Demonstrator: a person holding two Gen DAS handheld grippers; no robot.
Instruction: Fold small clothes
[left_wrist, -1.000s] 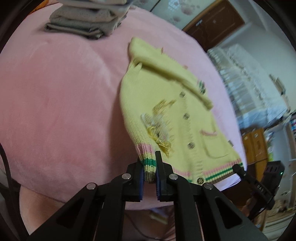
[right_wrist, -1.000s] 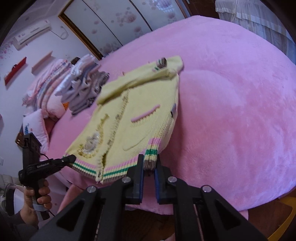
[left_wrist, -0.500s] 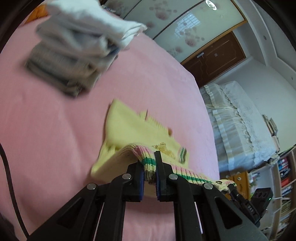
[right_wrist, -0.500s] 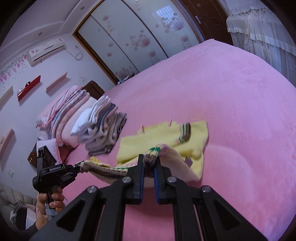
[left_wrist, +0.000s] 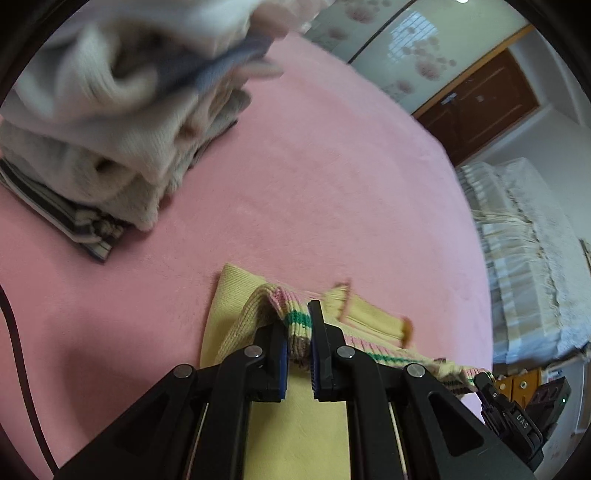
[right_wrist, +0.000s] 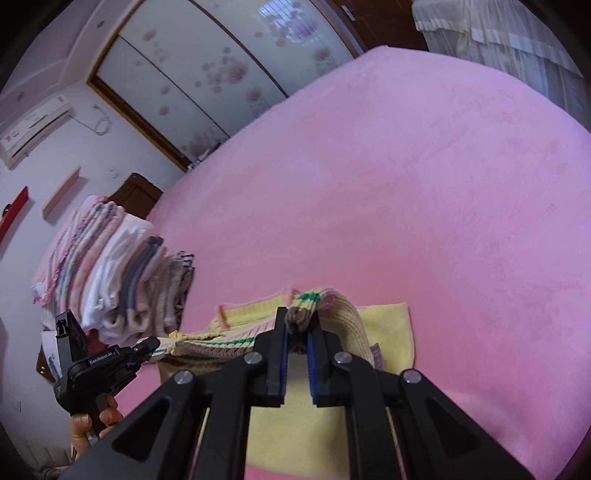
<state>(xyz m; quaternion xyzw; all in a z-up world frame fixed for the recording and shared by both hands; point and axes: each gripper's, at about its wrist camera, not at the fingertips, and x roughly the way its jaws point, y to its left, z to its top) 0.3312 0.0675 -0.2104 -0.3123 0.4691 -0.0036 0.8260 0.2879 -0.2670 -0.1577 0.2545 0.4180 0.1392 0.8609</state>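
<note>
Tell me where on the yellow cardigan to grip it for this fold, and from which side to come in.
Grip the yellow cardigan by its striped hem band, one bottom corner per gripper. The ribbing is thick and bunches firmly between the pads. Come from the near edge, pointing toward the collar. The left gripper and right gripper are both shut on those corners, the hem spanning them.
</note>
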